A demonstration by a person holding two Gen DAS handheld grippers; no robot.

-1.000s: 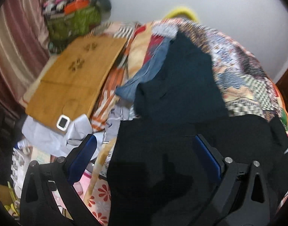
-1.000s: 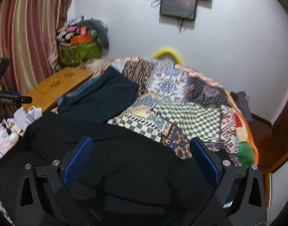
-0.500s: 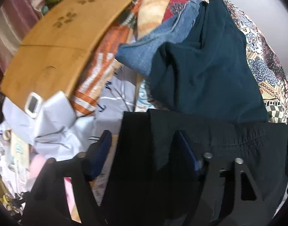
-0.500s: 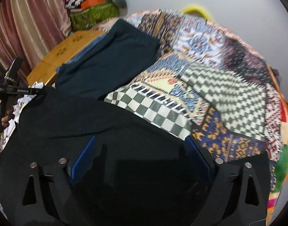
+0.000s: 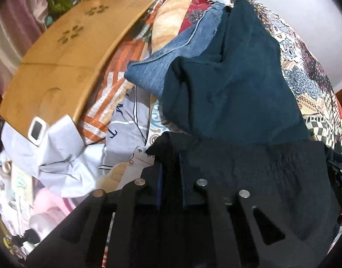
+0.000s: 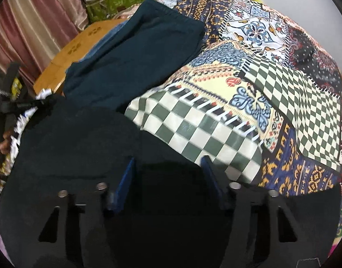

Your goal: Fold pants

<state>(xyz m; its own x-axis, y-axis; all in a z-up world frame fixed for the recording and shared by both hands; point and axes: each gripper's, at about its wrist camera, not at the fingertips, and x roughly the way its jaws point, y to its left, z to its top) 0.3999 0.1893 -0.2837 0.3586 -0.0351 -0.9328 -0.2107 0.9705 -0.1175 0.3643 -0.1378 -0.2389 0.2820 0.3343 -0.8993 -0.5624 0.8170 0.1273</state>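
Black pants (image 5: 260,174) lie spread across the near part of the bed, also filling the lower half of the right wrist view (image 6: 81,145). My left gripper (image 5: 171,174) points steeply down at their left corner. Its jaws are closing and stand almost together, with a raised fold of the black cloth pinched between the blue pads. My right gripper (image 6: 168,167) hovers over the pants' far edge. Its jaws are closing but are still well apart, with black cloth lying between them and neither pad pressing on it.
A dark teal garment (image 5: 233,84) and blue jeans (image 5: 171,55) lie just beyond the pants on the patchwork bedspread (image 6: 260,78). A wooden board (image 5: 59,62) and crumpled white cloth (image 5: 59,151) sit at the left. A hand (image 6: 3,140) shows at the left edge.
Both grippers have come down onto the black pants and narrowed from wide open. The left one has drawn nearly together on a fold of cloth. The right one has tilted further down.
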